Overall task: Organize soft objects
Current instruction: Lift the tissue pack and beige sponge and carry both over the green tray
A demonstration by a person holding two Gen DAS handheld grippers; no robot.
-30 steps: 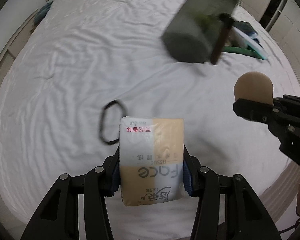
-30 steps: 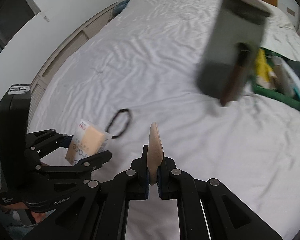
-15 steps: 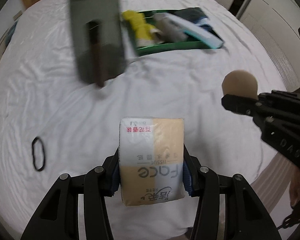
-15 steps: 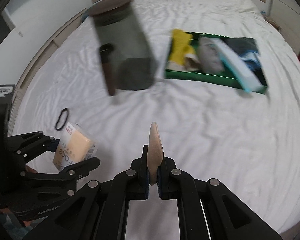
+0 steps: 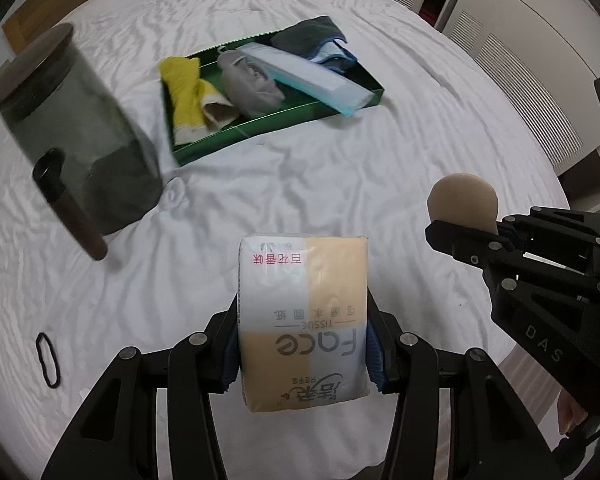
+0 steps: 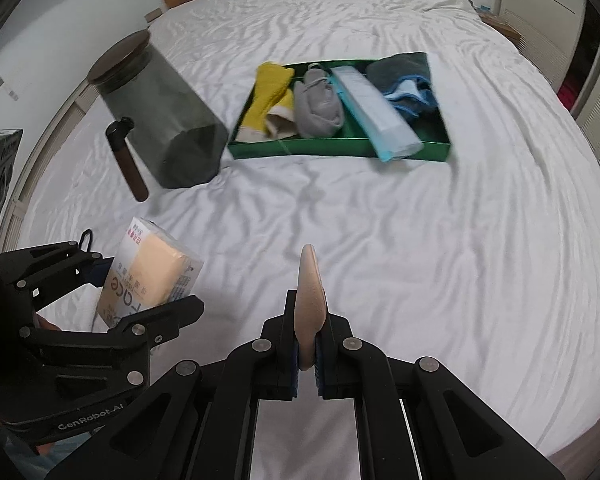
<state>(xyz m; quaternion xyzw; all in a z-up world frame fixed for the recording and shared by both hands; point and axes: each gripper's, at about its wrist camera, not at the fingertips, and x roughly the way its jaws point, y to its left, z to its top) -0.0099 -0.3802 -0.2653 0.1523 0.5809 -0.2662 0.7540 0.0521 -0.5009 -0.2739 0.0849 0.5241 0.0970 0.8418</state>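
Note:
My left gripper [image 5: 302,344] is shut on a beige and white tissue pack [image 5: 304,312] and holds it above the white bed; the pack also shows in the right wrist view [image 6: 148,276]. My right gripper [image 6: 308,344] is shut on a flat tan makeup sponge [image 6: 310,292], seen edge-on; the sponge shows round in the left wrist view [image 5: 462,202]. A green tray [image 6: 340,147] lies further up the bed with a yellow glove [image 6: 270,92], a grey cloth [image 6: 318,106], a light blue pack [image 6: 374,114] and a dark towel [image 6: 404,72].
A dark grey jar with a brown lid [image 5: 76,128] stands left of the tray, a dark tube [image 5: 70,204] beside it. A black hair tie [image 5: 47,360] lies on the sheet at the left. The bed's edge and white cabinets [image 5: 512,52] are at the right.
Both views have swung right: the jar and hair tie shifted left and the green tray came into fuller view. Both grippers still hold their objects.

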